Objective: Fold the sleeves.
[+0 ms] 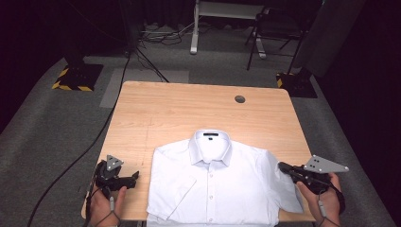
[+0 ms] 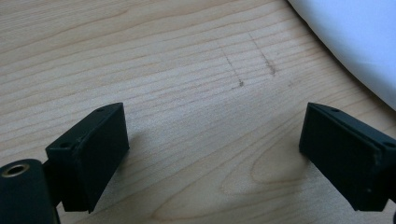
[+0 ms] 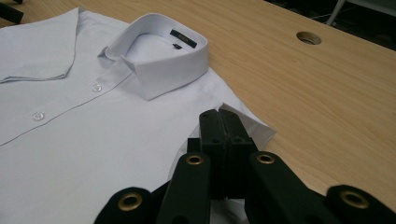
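Centrally at the near edge of the tabletop (image 1: 170,106) lies the white shirt (image 1: 213,189), buttoned, collar pointing to the far edge. Left gripper (image 1: 134,176): jaws spread, over bare wood just beside the shirt's sleeve near the near left corner. Right gripper (image 1: 283,166): jaws pressed together, whether on cloth cannot be told, at the opposite sleeve.

Overhead table (image 1: 156,109); two close jaw-level views
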The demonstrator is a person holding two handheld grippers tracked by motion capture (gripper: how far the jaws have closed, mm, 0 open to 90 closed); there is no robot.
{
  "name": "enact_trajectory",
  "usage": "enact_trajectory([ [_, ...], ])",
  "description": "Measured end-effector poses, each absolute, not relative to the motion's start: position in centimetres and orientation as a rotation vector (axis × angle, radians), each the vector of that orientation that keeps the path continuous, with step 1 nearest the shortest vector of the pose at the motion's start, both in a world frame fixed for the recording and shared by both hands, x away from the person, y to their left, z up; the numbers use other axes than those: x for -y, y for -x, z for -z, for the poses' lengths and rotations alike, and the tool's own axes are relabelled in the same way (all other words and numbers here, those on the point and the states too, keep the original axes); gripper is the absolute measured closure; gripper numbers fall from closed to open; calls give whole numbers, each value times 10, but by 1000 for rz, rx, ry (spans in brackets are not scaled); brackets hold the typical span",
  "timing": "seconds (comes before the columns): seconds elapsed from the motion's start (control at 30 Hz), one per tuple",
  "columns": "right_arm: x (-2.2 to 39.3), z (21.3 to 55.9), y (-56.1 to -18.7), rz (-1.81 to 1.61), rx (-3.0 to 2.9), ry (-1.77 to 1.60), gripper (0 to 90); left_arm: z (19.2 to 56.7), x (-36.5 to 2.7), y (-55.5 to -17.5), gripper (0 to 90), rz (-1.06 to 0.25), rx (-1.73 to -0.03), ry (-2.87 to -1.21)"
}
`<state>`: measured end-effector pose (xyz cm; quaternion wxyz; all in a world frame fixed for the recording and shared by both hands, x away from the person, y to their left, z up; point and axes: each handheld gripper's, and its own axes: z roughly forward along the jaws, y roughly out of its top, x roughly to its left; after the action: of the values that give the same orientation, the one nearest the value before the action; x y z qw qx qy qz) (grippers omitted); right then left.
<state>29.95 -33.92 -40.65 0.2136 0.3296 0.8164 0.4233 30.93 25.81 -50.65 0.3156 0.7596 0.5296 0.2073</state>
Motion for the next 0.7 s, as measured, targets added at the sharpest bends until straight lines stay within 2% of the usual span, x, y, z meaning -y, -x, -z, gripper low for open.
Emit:
enact_trajectory([
  [0.7, 300, 406, -307, -1190, -2330, -838, 897, 507, -258, -309, 81, -546, -1393, -2001],
])
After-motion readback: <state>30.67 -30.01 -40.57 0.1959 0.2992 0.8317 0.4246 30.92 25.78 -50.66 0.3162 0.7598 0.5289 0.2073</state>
